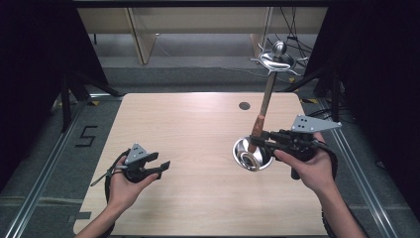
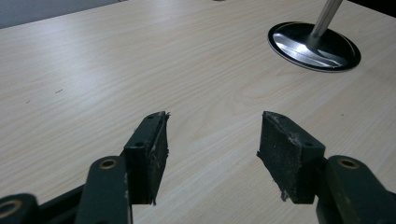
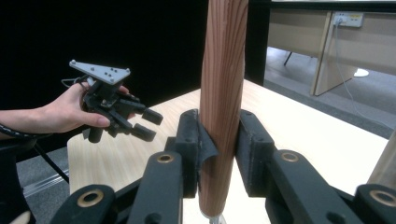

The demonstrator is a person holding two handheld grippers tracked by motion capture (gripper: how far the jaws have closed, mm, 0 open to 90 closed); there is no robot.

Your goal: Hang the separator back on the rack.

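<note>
A long utensil with a wooden handle [image 1: 259,126] [image 3: 223,88] stands nearly upright, its metal lower shaft [image 2: 324,18] dropping into a round steel bowl [image 1: 246,157] [image 2: 299,44] on the right of the table. I cannot tell whether bowl and shaft are one piece. My right gripper [image 1: 260,140] [image 3: 219,137] is shut on the wooden handle just above the bowl. My left gripper [image 1: 159,162] [image 2: 212,123] [image 3: 147,123] hovers open over the front left of the table, with nothing between its jaws.
The light wooden table [image 1: 198,124] has a dark round hole [image 1: 244,105] near its far edge. A shiny metal object [image 1: 277,57] shows at the handle's upper end, over the floor beyond the table. Black stands flank the table on both sides.
</note>
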